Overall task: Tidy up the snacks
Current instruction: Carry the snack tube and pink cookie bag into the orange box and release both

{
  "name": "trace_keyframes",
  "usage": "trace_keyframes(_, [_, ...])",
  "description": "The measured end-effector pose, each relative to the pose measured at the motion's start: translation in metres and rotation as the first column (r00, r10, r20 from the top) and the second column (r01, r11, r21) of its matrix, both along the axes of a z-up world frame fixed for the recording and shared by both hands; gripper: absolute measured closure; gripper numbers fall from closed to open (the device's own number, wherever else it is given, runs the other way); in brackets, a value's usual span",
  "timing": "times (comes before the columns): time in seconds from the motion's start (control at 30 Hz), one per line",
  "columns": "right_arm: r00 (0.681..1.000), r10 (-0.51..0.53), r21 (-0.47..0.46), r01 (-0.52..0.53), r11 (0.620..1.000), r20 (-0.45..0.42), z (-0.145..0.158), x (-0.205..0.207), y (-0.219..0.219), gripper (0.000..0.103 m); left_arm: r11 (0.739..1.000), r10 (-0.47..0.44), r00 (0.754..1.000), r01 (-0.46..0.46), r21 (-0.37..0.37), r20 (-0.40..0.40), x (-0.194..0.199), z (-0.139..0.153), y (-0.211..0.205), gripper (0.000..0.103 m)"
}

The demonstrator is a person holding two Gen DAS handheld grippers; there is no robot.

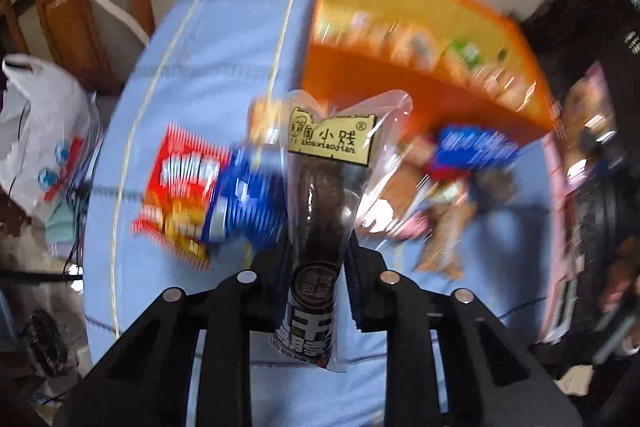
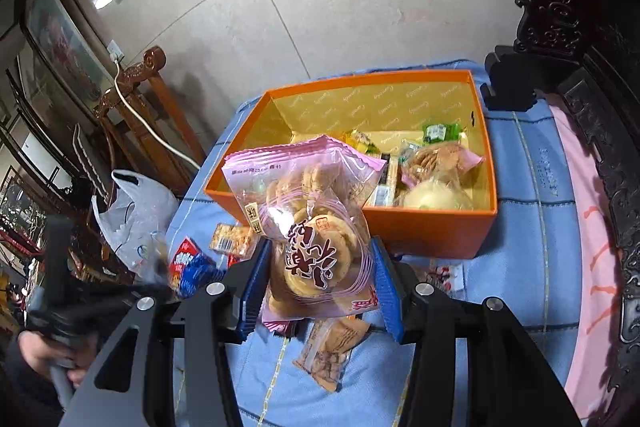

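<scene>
My left gripper (image 1: 318,247) is shut on a long dark snack stick (image 1: 324,187) in a clear wrapper with a gold label, held above the blue cloth (image 1: 200,67). Behind it lie a red packet (image 1: 180,187) and a blue packet (image 1: 248,203), both blurred. My right gripper (image 2: 320,267) is shut on a pink-edged clear bag of round crackers (image 2: 316,227), its blue pads (image 2: 256,283) pressing both sides. Just beyond stands the orange box (image 2: 432,231), seen blurred as the orange box (image 1: 400,83) in the left wrist view. It holds several wrapped snacks.
Small packets lie on the cloth: a brittle bar (image 2: 232,239), a red-blue pack (image 2: 192,267), a clear biscuit pack (image 2: 332,351). A white plastic bag (image 2: 136,211) and wooden chair (image 2: 132,95) stand left; dark carved furniture (image 2: 580,27) right. A hand (image 2: 44,355) grips a handle lower left.
</scene>
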State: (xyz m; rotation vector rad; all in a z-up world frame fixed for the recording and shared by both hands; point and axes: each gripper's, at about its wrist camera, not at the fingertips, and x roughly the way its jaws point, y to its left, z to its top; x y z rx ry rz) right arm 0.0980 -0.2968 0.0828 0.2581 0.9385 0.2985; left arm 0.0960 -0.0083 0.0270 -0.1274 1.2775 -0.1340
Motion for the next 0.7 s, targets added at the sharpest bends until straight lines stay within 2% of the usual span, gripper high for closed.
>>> trace_keyframes(0.1, [0.999,-0.021,-0.004,0.021,1.000,0.027,0.007,0.011,-0.005,0.054,0.999,-0.018,0.995,0.021,-0.035,0.095,0.024,0.039,-0.012,0.079])
trace_keyframes(0.2, [0.997,-0.054,-0.008,0.055,0.998,0.053,0.015,0.029,-0.008,0.054,0.997,-0.057,0.979,0.067,-0.041,0.198,0.067,0.071,-0.040,0.079])
trace_keyframes(0.3, [0.994,-0.079,-0.022,0.081,0.996,0.070,0.018,0.052,-0.008,0.054,0.997,-0.073,0.971,0.080,-0.022,0.227,0.106,0.078,-0.066,0.079])
trace_keyframes(0.43, [0.994,-0.096,-0.090,0.101,0.991,0.057,0.005,0.084,-0.003,0.054,0.996,-0.086,0.977,0.091,-0.017,0.197,0.149,0.063,-0.092,0.078])
trace_keyframes(0.5, [0.993,-0.110,-0.111,0.114,0.987,0.044,-0.004,0.094,-0.003,0.052,0.996,-0.085,0.979,0.084,0.017,0.185,0.161,0.051,-0.101,0.078])
trace_keyframes(0.53, [0.991,-0.127,-0.124,0.131,0.984,0.041,-0.009,0.100,-0.004,0.050,0.996,-0.087,0.979,0.084,0.024,0.182,0.166,0.045,-0.104,0.074])
trace_keyframes(0.57, [0.990,-0.137,-0.129,0.141,0.982,0.040,-0.012,0.102,-0.005,0.045,0.996,-0.087,0.979,0.082,0.034,0.184,0.166,0.041,-0.104,0.063])
trace_keyframes(0.6, [0.987,-0.157,-0.140,0.160,0.977,0.033,-0.016,0.104,-0.007,0.032,0.995,-0.087,0.977,0.075,0.070,0.194,0.166,0.039,-0.106,0.052])
trace_keyframes(0.63, [0.984,-0.175,-0.147,0.179,0.973,0.038,-0.016,0.103,-0.007,0.026,0.991,-0.085,0.972,0.061,0.115,0.218,0.164,0.039,-0.106,0.030])
trace_keyframes(0.67, [0.979,-0.194,-0.143,0.201,0.969,0.060,-0.016,0.099,-0.010,0.024,0.988,-0.086,0.964,0.049,0.148,0.251,0.163,0.040,-0.106,0.017])
trace_keyframes(0.7, [0.979,-0.195,-0.137,0.202,0.970,0.066,-0.016,0.097,-0.011,0.021,0.983,-0.090,0.951,0.038,0.179,0.296,0.158,0.044,-0.105,0.014])
